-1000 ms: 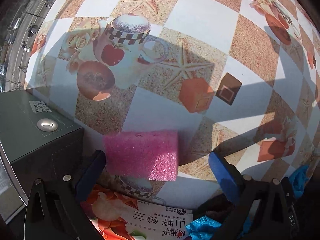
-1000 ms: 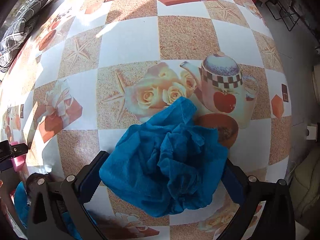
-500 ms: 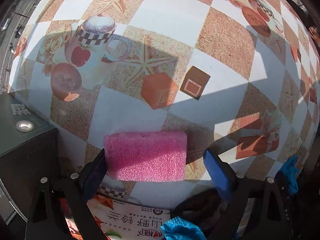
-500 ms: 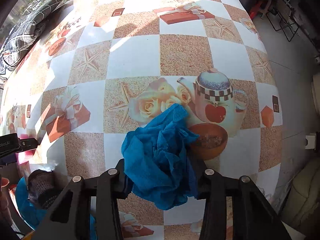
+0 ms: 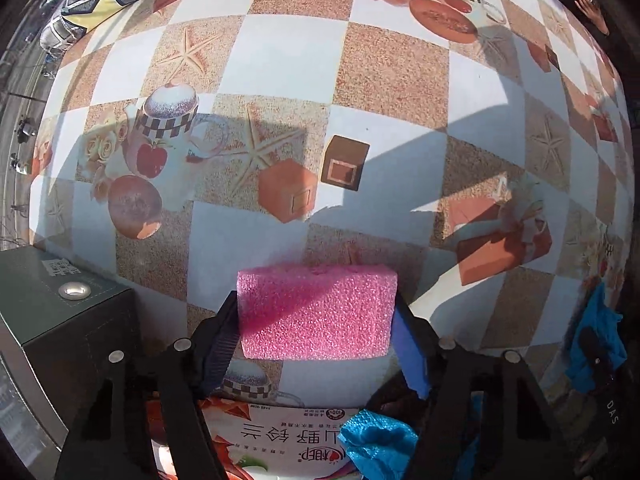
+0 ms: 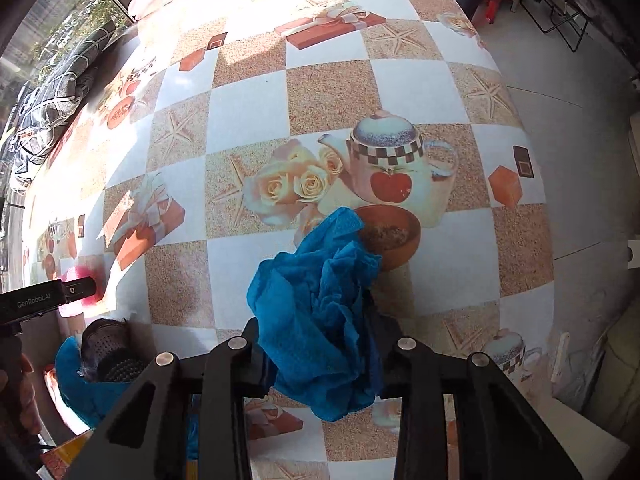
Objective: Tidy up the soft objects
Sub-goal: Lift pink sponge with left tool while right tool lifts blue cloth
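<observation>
My left gripper (image 5: 316, 320) is shut on a pink sponge block (image 5: 316, 312) and holds it above the patterned tablecloth (image 5: 288, 52). My right gripper (image 6: 320, 340) is shut on a crumpled blue cloth (image 6: 316, 312), lifted off the table. The left gripper and the pink sponge also show at the far left of the right wrist view (image 6: 76, 292). The blue cloth shows at the right edge of the left wrist view (image 5: 596, 340).
A dark green box (image 5: 60, 320) stands at the left. A printed packet (image 5: 280, 436) and a blue crumpled piece (image 5: 376, 440) lie below the left gripper. A dark mesh scrubber (image 6: 110, 352) sits on blue fabric at lower left. The table edge and floor (image 6: 580, 120) are at right.
The left gripper's jaws have closed onto the pink sponge, and the sponge has risen. The right gripper has closed on the blue cloth and lifted it off the table.
</observation>
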`<state>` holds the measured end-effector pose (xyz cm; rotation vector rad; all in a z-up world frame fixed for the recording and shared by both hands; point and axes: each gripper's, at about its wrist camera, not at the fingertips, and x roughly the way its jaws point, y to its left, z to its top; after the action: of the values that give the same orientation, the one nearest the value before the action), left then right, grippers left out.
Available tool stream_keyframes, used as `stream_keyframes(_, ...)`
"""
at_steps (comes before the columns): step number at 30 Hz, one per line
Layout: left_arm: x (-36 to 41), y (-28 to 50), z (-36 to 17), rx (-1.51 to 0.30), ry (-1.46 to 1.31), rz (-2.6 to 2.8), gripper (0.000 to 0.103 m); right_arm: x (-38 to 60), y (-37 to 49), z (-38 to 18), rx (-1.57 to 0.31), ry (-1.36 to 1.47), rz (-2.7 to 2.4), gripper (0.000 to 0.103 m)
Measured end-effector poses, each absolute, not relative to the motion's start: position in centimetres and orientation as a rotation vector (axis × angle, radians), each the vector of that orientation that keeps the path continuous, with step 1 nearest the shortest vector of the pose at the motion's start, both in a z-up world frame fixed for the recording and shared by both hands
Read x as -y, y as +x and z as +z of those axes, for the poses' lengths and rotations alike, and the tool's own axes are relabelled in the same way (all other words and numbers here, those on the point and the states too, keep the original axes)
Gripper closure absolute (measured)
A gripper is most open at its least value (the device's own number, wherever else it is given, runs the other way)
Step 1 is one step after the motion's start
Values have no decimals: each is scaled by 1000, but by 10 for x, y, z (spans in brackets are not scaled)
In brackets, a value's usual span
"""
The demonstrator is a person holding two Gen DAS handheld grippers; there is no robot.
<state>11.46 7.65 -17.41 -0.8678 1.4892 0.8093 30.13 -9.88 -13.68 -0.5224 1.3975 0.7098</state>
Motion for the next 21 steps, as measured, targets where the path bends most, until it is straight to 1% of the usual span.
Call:
stream_keyframes(4,-66,120,-151,-1464,-730,782,30,108,295,-124,-1396,-509,722,67)
stream_keyframes(8,-56,118,-127,-1433,-650,761,30,116,288,-114,-1414,-485,726,67)
stream_keyframes(13,-44,113,-102,-1410,-587,746,30,128,275,-103,-1427,-481,735,67)
stream_keyframes(14,-43,117,-104,-1405,-582,743,30,135,269,-109,-1425,-482,736,67)
stream_keyframes(21,-32,78,-80,-1368,-542,724,30,142,256,-97,-1424,-446,734,67)
